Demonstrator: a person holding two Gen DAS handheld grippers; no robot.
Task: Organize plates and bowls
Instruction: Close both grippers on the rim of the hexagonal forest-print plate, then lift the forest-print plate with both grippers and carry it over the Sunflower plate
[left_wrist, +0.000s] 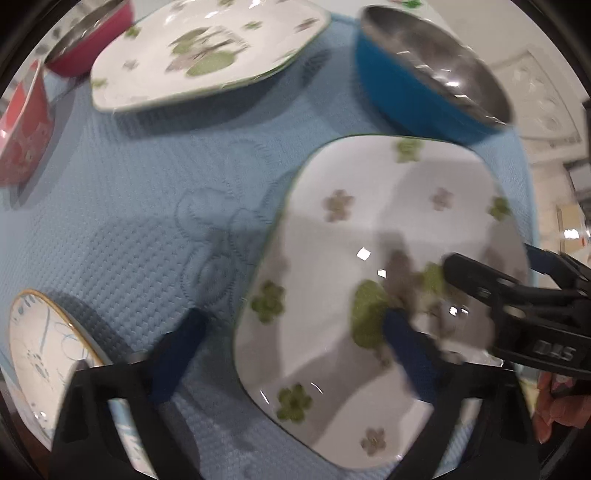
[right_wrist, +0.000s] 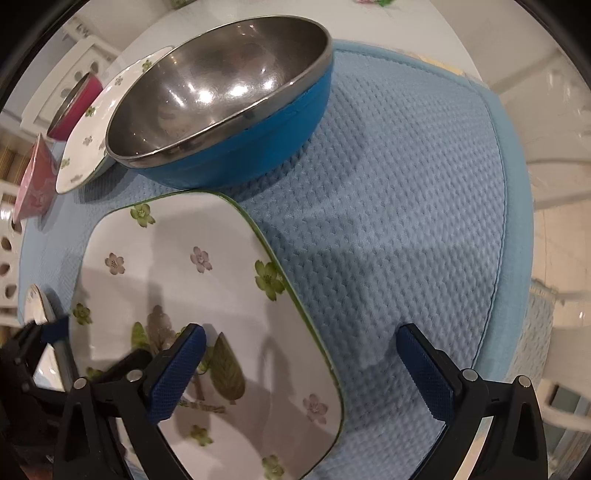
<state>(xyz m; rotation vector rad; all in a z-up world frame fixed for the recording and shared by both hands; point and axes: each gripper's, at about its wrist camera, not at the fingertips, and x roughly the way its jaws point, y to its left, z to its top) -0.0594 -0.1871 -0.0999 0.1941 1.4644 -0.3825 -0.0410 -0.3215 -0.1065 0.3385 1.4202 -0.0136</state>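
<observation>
**Step in hand (judged):** taking up the near white rounded-square ceramic plate with green and mauve flower print (right_wrist: 207, 295), which lay flat on the pale blue waffle-weave cloth mat (right_wrist: 388, 240).

**Left gripper** (left_wrist: 291, 350): jaws part-open, straddling the plate's left rim, one blue pad on the mat, the other over the glaze. Blur hid whether the pads pressed.

**Right gripper** (right_wrist: 303, 369): jaws wide, straddling the right rim, holding nothing.

**Next move (judged):** both pairs must close on opposite rims together and lift level; the glaze looked slick.

**Other stock:**
- Blue-walled bowl with a shiny steel lining (right_wrist: 221, 110), just beyond the plate, its base almost touching the far rim.
- Second flowered plate of like pattern (left_wrist: 207, 55), a probable stacking mate.
- Crimson steel-lined bowl (left_wrist: 92, 40).
- Pink patterned cup (left_wrist: 22, 129).
- Round gilt-edged white plate (left_wrist: 40, 354).
</observation>
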